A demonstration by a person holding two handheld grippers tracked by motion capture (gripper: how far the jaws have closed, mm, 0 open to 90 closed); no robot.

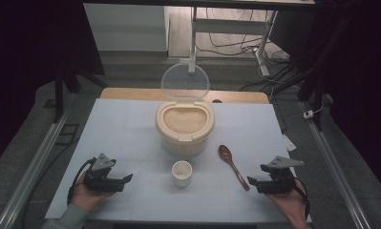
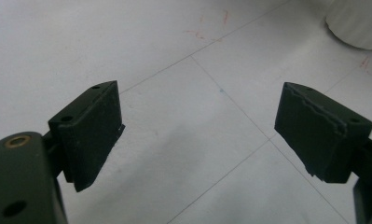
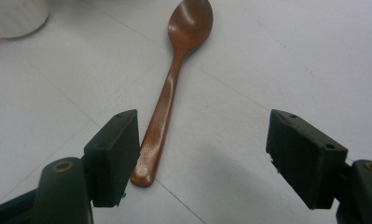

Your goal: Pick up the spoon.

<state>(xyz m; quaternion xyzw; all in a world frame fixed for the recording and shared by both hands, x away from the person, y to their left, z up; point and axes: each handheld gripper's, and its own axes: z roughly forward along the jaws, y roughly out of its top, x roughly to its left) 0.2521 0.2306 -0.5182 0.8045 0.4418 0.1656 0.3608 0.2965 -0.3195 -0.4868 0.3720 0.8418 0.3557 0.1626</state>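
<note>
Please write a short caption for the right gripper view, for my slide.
Open right hand-held gripper above a wooden spoon lying on the white table.

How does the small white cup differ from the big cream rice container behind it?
Size: the small white cup is far smaller than the cream round rice container. Lid: the container carries a clear hinged lid standing open behind it; the cup has none. Colour: the cup is white, the container cream. Place: the cup stands nearer the person, between the open left gripper and open right gripper. Both stand upright on the white table.
</note>
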